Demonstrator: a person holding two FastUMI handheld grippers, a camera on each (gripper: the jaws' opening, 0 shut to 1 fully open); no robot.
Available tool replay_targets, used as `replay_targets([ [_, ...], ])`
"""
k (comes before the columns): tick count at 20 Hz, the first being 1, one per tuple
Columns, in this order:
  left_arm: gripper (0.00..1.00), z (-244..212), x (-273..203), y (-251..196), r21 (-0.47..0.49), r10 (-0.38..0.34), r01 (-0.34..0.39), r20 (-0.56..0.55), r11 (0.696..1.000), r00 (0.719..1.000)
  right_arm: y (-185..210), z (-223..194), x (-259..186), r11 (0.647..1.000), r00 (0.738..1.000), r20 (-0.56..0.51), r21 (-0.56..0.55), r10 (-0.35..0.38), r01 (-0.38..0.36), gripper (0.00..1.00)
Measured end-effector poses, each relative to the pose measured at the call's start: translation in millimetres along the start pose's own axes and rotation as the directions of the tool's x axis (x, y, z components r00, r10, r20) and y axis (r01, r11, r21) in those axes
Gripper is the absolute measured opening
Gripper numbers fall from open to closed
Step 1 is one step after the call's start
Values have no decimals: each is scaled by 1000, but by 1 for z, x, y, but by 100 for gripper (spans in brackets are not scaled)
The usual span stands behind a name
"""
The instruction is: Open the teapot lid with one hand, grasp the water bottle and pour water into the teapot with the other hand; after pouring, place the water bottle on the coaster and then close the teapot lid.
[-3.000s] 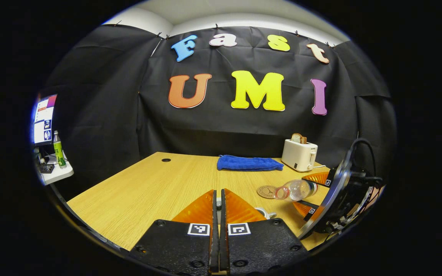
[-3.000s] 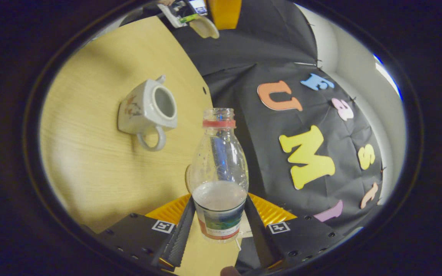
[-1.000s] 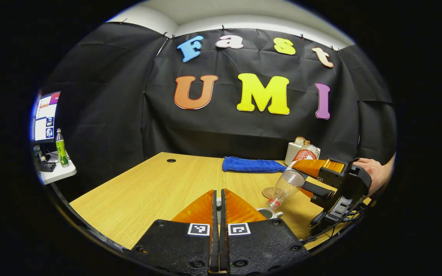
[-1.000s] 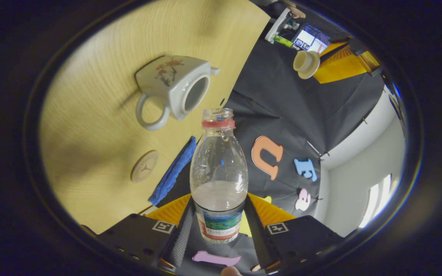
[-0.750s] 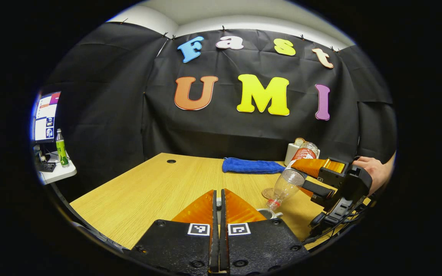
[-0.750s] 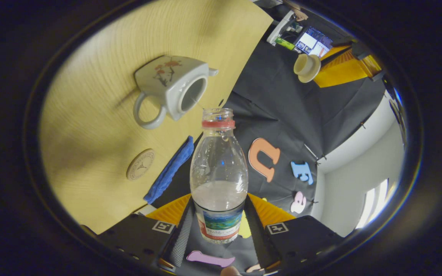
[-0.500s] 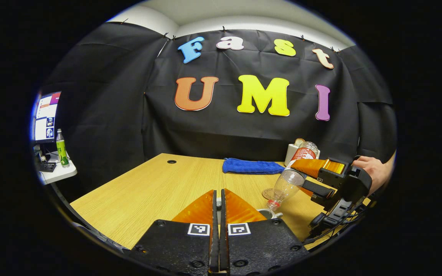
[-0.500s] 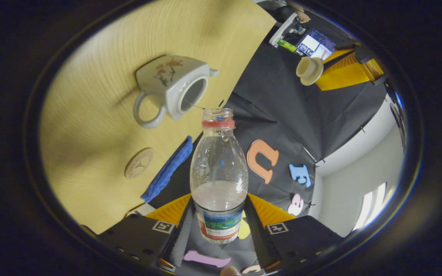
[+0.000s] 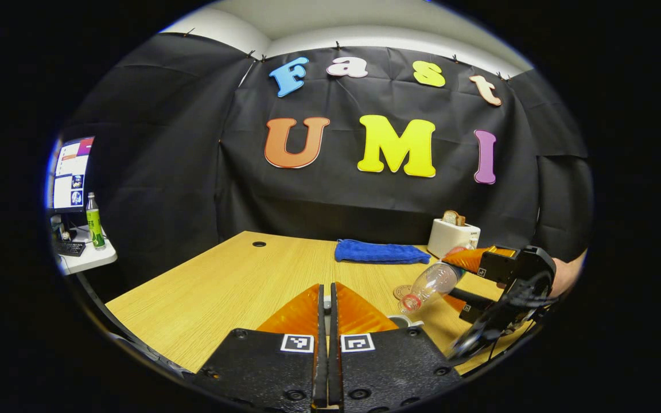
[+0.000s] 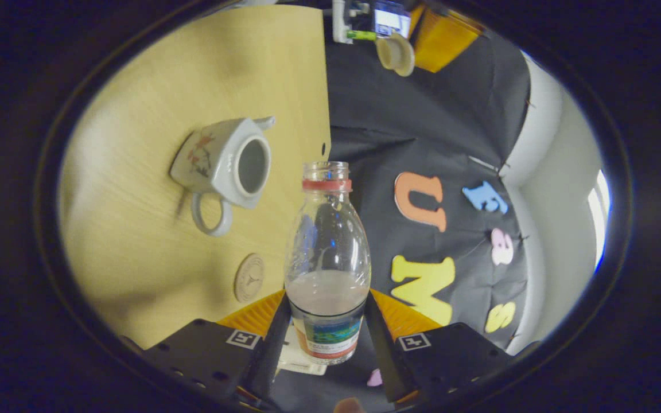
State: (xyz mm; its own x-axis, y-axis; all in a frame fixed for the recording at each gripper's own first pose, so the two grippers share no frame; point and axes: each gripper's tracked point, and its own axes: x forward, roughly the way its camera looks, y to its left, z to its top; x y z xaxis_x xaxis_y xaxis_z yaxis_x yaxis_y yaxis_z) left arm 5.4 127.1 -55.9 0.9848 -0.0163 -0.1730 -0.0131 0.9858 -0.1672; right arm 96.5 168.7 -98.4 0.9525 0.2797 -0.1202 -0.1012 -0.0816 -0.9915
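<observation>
Right tool (image 10: 327,332): gripping the water bottle (image 10: 327,252), one finger pressed on each side of its lower body; seen from the left gripper view (image 9: 461,284) it holds the bottle tilted, neck down toward the teapot.
Water bottle: uncapped, red ring at the neck, some water left inside; in the air above the desk (image 10: 152,252), mouth near the teapot but apart from it.
Left tool (image 9: 325,310): fingers closed together; in the right gripper view it holds the teapot lid (image 10: 395,54) up in the air (image 10: 416,43).
Teapot (image 10: 224,163): white with a flower print, standing on the desk, opening uncovered.
Coaster (image 10: 249,278): round, flat on the desk, just beside the teapot, nothing on it.
Background: blue cloth (image 9: 379,252) and toaster (image 9: 452,236) at the far desk edge.
</observation>
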Motion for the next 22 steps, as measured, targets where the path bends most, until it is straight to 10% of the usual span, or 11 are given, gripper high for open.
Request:
replay_targets([
  [4, 3, -2, 2, -6, 8, -13, 13, -1, 1000, 1000, 12, 4, -14, 901, 992, -9, 420, 128, -112, 75],
  [9, 3, -3, 3, -22, 13, -47, 47, -1, 999, 999, 3, 1, -27, 586, 980, 60, 795, 188, -161, 74],
  [15, 3, -5, 4, -26, 21, -54, 54, -5, 998, 999, -42, -19, -11, 221, 989, 105, 967, 107, -126, 73],
  [19, 4, -5, 4, -26, 19, -52, 52, -4, 998, 999, -48, -26, 26, 97, 992, 107, 989, 72, -113, 72],
  [22, 3, -4, 5, -24, 28, -45, 45, -1, 999, 999, -43, -37, 57, 81, 995, 86, 993, 56, -91, 72],
])
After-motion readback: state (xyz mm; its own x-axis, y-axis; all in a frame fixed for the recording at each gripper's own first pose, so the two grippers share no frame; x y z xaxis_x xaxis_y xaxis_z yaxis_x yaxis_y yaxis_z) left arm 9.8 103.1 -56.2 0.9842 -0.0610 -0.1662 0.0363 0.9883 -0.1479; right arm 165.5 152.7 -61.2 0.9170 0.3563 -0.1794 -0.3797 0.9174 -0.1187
